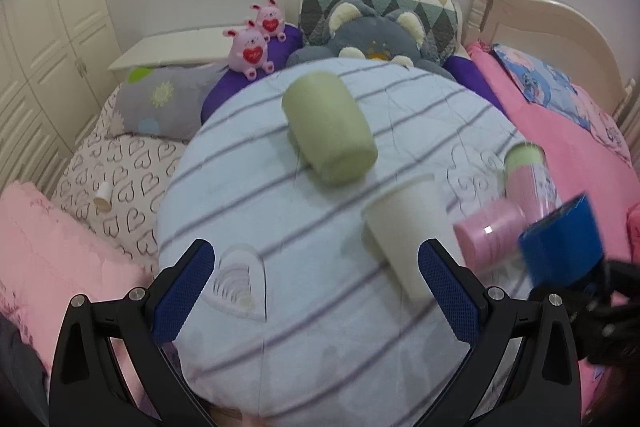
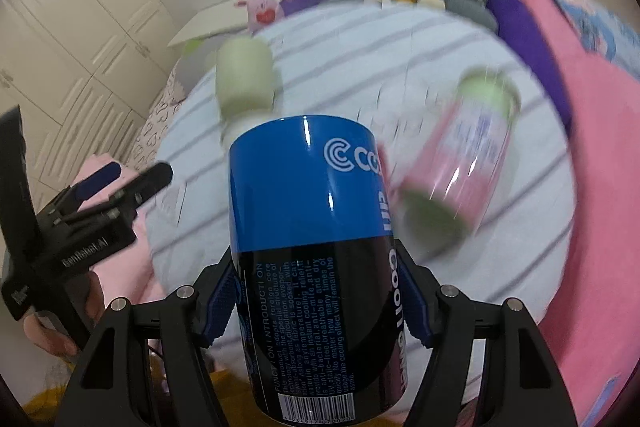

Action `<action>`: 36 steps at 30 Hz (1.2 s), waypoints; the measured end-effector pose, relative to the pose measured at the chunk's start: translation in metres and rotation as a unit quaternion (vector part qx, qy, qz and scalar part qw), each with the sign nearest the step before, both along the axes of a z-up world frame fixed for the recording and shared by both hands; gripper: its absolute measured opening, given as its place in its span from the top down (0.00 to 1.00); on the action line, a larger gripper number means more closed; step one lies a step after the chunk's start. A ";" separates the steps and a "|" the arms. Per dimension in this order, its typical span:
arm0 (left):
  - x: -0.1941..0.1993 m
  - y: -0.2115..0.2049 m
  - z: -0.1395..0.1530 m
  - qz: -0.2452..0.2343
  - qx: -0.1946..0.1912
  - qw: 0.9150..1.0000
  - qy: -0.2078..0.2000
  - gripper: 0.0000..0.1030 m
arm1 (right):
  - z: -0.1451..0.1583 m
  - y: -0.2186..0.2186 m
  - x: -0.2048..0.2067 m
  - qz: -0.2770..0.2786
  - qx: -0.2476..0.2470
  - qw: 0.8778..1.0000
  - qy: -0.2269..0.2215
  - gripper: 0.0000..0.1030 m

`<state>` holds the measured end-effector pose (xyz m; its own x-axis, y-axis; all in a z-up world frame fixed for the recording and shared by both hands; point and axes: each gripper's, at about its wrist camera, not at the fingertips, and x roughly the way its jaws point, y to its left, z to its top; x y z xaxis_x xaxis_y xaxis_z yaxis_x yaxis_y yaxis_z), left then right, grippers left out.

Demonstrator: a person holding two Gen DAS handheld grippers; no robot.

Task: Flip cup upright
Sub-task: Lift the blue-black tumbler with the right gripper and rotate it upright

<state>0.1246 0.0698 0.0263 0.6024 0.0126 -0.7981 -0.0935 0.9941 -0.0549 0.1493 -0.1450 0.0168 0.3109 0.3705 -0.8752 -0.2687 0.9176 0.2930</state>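
**Blue cup lifted off the bed, turn not finished**

From the left wrist camera, the left gripper (image 1: 316, 291) hangs over a round striped cushion (image 1: 280, 227) on the bed, its blue-padded fingers (image 1: 184, 291) spread wide with nothing between them. Just ahead, a white paper cup (image 1: 404, 231) lies tipped on the cushion, and farther back a pale green cup (image 1: 330, 129) lies on its side. To the right sit a pink cup (image 1: 490, 233) on its side and a pink and green one (image 1: 530, 175), blurred. At the far right edge the blue cup (image 1: 562, 243) shows in the air, carried by the other gripper; I cannot make out its tilt from here.

From the right wrist camera, the right gripper (image 2: 316, 299) has its fingers (image 2: 218, 307) pinching the blue-and-black cup (image 2: 312, 247) around its lower, black half. The cup points forward along the fingers, clear of the cushion (image 2: 500, 227) below. The background is smeared, so I judge the hand is mid-swing. The left gripper (image 2: 132, 183) shows at the left, well apart from it.

As I read it, the pick-up is done and the turn is under way. What is left: bring the blue cup fully upright, set it down on the soft cushion and let go. The other cups lie untouched, if they are meant too.
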 end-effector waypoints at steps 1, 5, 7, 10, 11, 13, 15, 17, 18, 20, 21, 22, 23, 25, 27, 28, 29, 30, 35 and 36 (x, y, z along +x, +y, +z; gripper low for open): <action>-0.005 -0.001 -0.003 0.000 0.000 1.000 0.002 0.00 | -0.006 0.001 -0.006 -0.002 0.002 1.000 0.004 0.32; -0.022 -0.002 -0.020 -0.001 0.011 1.000 0.021 0.00 | -0.029 0.009 -0.022 -0.009 -0.002 1.000 0.017 0.32; -0.027 -0.003 -0.028 -0.002 0.013 0.999 0.031 0.00 | -0.039 0.014 -0.026 -0.012 -0.006 1.000 0.023 0.32; -0.035 -0.004 -0.039 -0.003 0.006 0.999 0.043 0.00 | -0.048 0.020 -0.031 -0.017 -0.017 0.999 0.026 0.32; -0.037 -0.003 -0.042 -0.003 0.001 0.999 0.047 0.00 | -0.050 0.022 -0.030 -0.018 -0.021 0.999 0.027 0.31; -0.042 -0.003 -0.047 -0.002 -0.005 0.999 0.051 0.00 | -0.056 0.027 -0.030 -0.018 -0.045 0.998 0.028 0.31; -0.046 -0.003 -0.050 0.001 -0.007 0.999 0.051 0.00 | -0.060 0.030 -0.032 -0.019 -0.063 0.998 0.022 0.31; -0.048 -0.002 -0.053 0.005 -0.007 0.998 0.055 0.00 | -0.057 0.033 -0.032 -0.018 -0.073 0.997 0.008 0.23; -0.049 -0.002 -0.054 0.006 -0.008 0.998 0.056 0.00 | -0.053 0.035 -0.032 -0.019 -0.083 0.996 -0.004 0.21; -0.051 0.000 -0.055 0.007 -0.013 0.998 0.058 0.00 | -0.048 0.039 -0.039 -0.017 -0.095 0.995 -0.027 0.21; -0.052 0.000 -0.055 0.008 -0.014 0.998 0.058 0.00 | -0.045 0.040 -0.041 -0.015 -0.096 0.995 -0.033 0.21; -0.053 0.001 -0.054 0.010 -0.014 0.998 0.058 0.00 | -0.043 0.036 -0.040 -0.014 -0.094 0.995 -0.035 0.21; -0.054 0.001 -0.054 0.012 -0.014 0.998 0.057 0.00 | -0.041 0.035 -0.040 -0.014 -0.094 0.995 -0.037 0.21; -0.056 0.001 -0.052 0.015 -0.014 0.998 0.055 0.00 | -0.039 0.035 -0.044 -0.013 -0.102 0.994 -0.045 0.21; -0.058 0.001 -0.050 0.016 -0.013 0.998 0.054 0.00 | -0.037 0.032 -0.048 -0.013 -0.098 0.994 -0.046 0.21; -0.060 0.000 -0.049 0.019 -0.011 0.998 0.053 0.00 | -0.035 0.031 -0.048 -0.014 -0.092 0.995 -0.048 0.21; -0.061 0.000 -0.048 0.021 -0.011 0.998 0.052 0.00 | -0.032 0.029 -0.048 -0.016 -0.089 0.995 -0.052 0.21; -0.062 0.000 -0.047 0.024 -0.010 0.998 0.052 0.00 | -0.029 0.028 -0.050 -0.017 -0.091 0.994 -0.059 0.21; -0.071 -0.013 -0.038 0.030 -0.002 0.998 0.046 0.00 | -0.015 0.010 -0.054 -0.014 -0.085 0.993 -0.078 0.21; -0.072 -0.017 -0.036 0.032 0.002 0.998 0.045 0.00 | -0.013 0.007 -0.055 -0.014 -0.083 0.993 -0.082 0.21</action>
